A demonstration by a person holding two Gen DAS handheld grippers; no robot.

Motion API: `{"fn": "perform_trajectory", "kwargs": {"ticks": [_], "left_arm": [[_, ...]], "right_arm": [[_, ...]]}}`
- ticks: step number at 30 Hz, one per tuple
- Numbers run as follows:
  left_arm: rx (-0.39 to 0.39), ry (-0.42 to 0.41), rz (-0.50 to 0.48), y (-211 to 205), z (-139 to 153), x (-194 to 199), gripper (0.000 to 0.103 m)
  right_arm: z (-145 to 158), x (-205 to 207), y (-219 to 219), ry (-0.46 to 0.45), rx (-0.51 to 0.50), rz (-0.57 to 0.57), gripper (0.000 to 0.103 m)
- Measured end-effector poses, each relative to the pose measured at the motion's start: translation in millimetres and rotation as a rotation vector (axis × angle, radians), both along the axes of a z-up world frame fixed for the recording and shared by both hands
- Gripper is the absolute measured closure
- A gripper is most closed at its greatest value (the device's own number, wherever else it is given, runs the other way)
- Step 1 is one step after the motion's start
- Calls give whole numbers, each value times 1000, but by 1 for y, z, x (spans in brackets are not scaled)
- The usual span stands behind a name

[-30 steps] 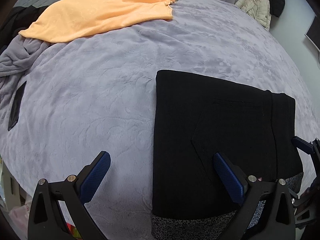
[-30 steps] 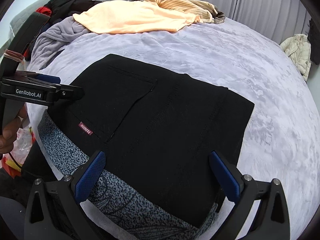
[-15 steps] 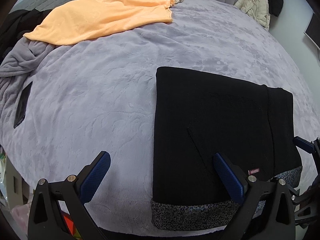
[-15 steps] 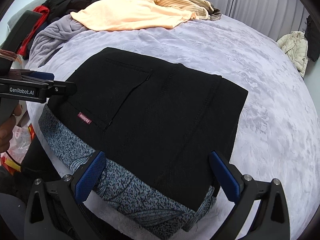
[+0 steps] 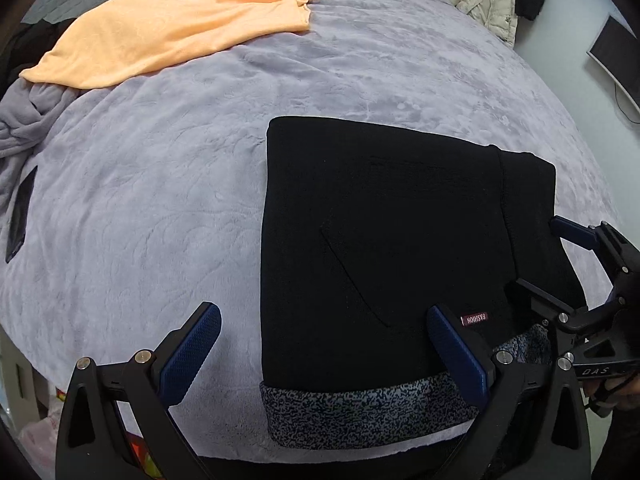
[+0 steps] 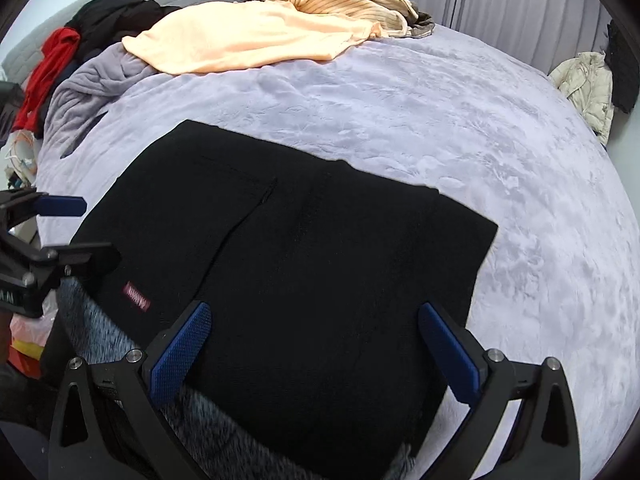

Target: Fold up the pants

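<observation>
Pants (image 5: pixel 384 264) now shoved further onto bed (image 5: pixel 160 200), folded square; both tongs, left (image 5: pixel 320 354) and right (image 6: pixel 316 354), wide, empty. Looks basically done.

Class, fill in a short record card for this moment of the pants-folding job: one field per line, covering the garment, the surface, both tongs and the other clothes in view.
garment: black pants, folded into a flat rectangle, red label showing
lining: speckled grey band showing along the near edge
surface: lilac plush blanket on a bed
left tongs: open, above the pants' near left part, holding nothing
right tongs: open, above the pants' near right part, holding nothing
other clothes: orange shirt and striped garment at the far end
</observation>
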State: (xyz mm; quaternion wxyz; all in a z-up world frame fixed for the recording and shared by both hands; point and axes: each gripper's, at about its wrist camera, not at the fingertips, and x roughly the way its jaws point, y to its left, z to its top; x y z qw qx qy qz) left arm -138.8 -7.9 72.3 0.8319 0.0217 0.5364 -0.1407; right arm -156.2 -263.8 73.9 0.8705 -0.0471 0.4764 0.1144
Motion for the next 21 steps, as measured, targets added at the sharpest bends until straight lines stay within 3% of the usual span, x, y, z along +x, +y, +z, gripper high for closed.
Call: {"fn": "perform_trajectory", "kwargs": {"ticks": [7, 10, 14, 17, 21], "left_arm": [[-155, -37, -146, 19, 27, -7, 0], [-185, 2, -153, 25, 20, 7, 0], [-233, 74, -177, 24, 4, 28, 0], [-251, 112, -173, 21, -5, 36, 0], [-273, 151, -207, 14, -22, 45, 0]], "right_arm": [[17, -42, -37, -15, 73, -74, 0], [15, -47, -57, -6, 80, -124, 0], [5, -38, -81, 45, 201, -193, 0], [0, -30, -85, 62, 278, -203, 0], [-7, -19, -79, 80, 284, -173, 0]]}}
